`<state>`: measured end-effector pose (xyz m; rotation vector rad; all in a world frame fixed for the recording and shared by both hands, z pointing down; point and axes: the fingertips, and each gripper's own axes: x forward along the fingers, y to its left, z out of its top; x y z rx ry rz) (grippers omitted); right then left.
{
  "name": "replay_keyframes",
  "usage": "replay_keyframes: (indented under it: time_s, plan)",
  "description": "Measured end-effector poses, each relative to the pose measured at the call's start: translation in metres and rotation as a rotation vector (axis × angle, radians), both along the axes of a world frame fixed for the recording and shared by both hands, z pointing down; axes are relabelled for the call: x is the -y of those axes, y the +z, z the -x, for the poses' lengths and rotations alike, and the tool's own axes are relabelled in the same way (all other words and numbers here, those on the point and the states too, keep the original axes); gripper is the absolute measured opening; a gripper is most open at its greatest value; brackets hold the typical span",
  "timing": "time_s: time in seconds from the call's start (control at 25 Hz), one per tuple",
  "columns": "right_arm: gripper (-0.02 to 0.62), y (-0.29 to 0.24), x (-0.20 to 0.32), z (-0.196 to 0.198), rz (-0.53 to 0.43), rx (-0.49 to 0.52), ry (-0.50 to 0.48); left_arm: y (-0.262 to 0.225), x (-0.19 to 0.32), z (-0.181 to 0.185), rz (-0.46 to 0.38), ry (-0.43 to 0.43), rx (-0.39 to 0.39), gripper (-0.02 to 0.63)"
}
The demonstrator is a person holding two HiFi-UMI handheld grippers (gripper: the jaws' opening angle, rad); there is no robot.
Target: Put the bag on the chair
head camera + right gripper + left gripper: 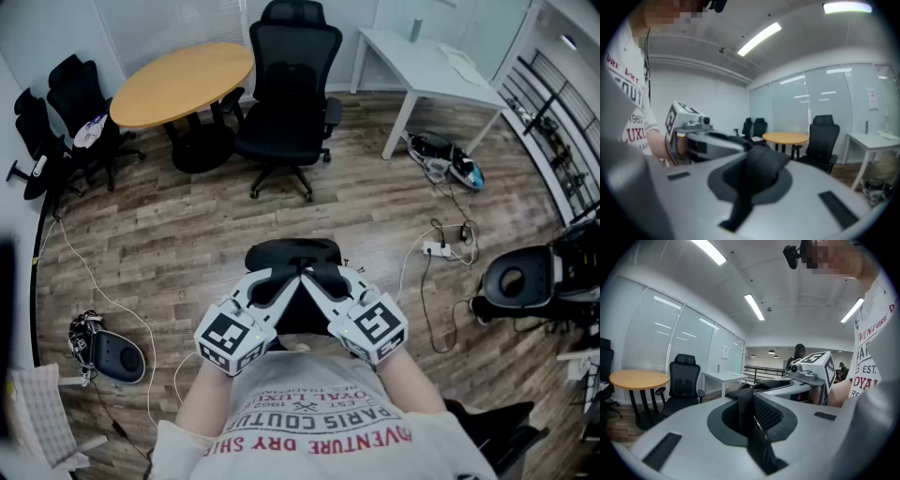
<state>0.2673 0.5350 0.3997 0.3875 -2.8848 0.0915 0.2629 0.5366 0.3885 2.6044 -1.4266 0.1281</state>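
Note:
A black bag (292,256) hangs in front of the person's chest, held up between both grippers. My left gripper (284,278) is shut on its black fabric strap (752,416); my right gripper (316,278) is shut on a fold of the same bag (757,171). The two grippers meet tip to tip at the bag, so each shows in the other's view: the right gripper (811,369) and the left gripper (693,129). A black office chair (286,94) stands across the wooden floor, empty, and also shows as the chair (683,383) and chair (824,140).
A round wooden table (183,82) stands left of the chair, with more black chairs (66,112) beyond. A white table (422,61) is at the back right. Cables and a power strip (441,248), a floor bag (448,159) and a black device (112,354) lie around.

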Motion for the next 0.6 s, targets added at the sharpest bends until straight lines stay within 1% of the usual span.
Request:
replay_keyframes:
  time_s: [0.44,0.6]
  plan:
    - [0.028,0.0067,0.0037,-0.0046,0.005,-0.005,0.015,0.0053,0.0021,-0.0047,0.013,0.026,0.001,0.057]
    - [0.028,0.0017,0.0057,-0.0022,0.029,0.001,0.032,0.0075,0.0023,-0.0034,0.018,0.023,0.006,0.057]
